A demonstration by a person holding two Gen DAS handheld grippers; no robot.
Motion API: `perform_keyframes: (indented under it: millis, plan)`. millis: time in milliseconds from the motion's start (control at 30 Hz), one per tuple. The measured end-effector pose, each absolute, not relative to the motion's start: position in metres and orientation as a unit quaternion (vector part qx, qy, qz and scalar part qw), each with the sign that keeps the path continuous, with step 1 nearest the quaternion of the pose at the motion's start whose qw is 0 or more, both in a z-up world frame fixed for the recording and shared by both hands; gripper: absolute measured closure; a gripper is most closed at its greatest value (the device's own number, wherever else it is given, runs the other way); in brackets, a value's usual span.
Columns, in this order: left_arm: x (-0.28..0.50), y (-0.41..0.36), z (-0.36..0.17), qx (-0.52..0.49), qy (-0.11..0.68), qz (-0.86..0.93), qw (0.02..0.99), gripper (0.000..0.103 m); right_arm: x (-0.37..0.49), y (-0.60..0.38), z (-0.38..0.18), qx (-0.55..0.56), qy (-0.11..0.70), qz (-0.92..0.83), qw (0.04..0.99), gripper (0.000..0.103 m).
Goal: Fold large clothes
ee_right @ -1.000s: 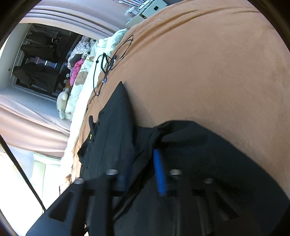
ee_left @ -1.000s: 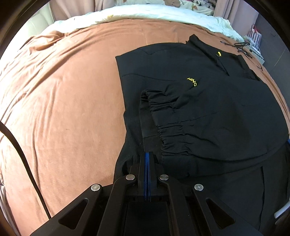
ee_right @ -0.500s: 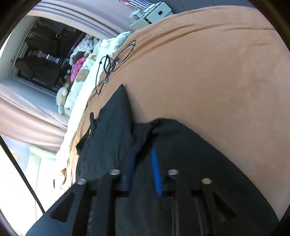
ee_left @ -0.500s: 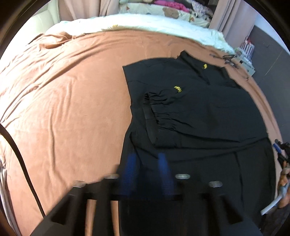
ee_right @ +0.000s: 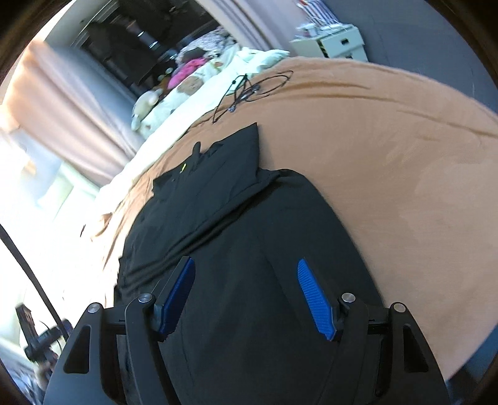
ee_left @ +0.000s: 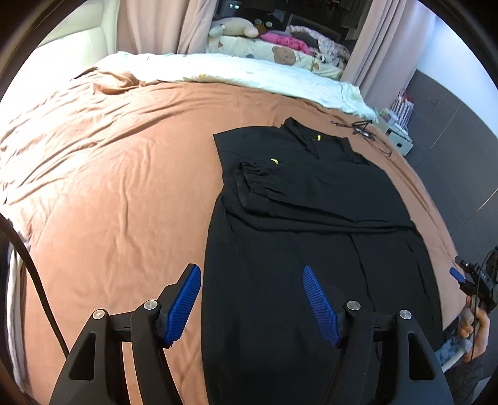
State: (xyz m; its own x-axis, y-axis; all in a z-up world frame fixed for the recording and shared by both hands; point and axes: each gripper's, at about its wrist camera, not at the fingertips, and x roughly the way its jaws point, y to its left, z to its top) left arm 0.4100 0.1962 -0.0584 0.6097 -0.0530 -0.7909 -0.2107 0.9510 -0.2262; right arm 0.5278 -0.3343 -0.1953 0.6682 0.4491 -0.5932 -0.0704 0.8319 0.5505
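Bedding fills both views: a wide, wrinkled rust-brown blanket (ee_left: 118,174) with a black long-sleeved garment with small yellow marks near its collar (ee_left: 311,224) spread flat on it, towards the right side of the bed. One gathered-cuff sleeve (ee_left: 258,183) is folded across the garment's chest.

My left gripper (ee_left: 252,300) hovers over the near left edge of the garment. Its blue ribbed fingers (ee_left: 183,300) are spread wide apart with nothing between them; one sits above the blanket, the other above black fabric.

My right gripper (ee_right: 246,296) is also spread wide and holds nothing. It sits above the garment's near right part, and its blue pads (ee_right: 314,299) are both over black cloth. This view is tilted and slightly blurred.

Beyond the collar, a tangled thin black cable (ee_right: 249,90) lies on the blanket. A cream quilt (ee_left: 236,74) lies along the far edge of the bed. Behind it sit stuffed toys (ee_left: 233,28) and pinkish curtains (ee_left: 155,25).
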Motion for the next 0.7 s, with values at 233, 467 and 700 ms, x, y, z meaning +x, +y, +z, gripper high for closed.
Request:
perform_keyframes:
  millis: [233, 467, 700]
  plan:
    - [0.353, 0.19, -0.06, -0.159, 0.427, 0.046, 0.889, 0.033, 0.492, -0.361, -0.193, 0.208, 0.384, 0.167, 0.884, 0.036]
    - [0.305, 0.188, -0.076, -0.181, 0.424, 0.047, 0.886, 0.033, 0.464, -0.384, -0.203, 0.181, 0.398, 0.173, 0.882, 0.036]
    - [0.271, 0.189, -0.103, -0.202, 0.429, 0.051, 0.879, 0.033, 0.445, -0.402, -0.219, 0.169, 0.41, 0.191, 0.876, 0.036]
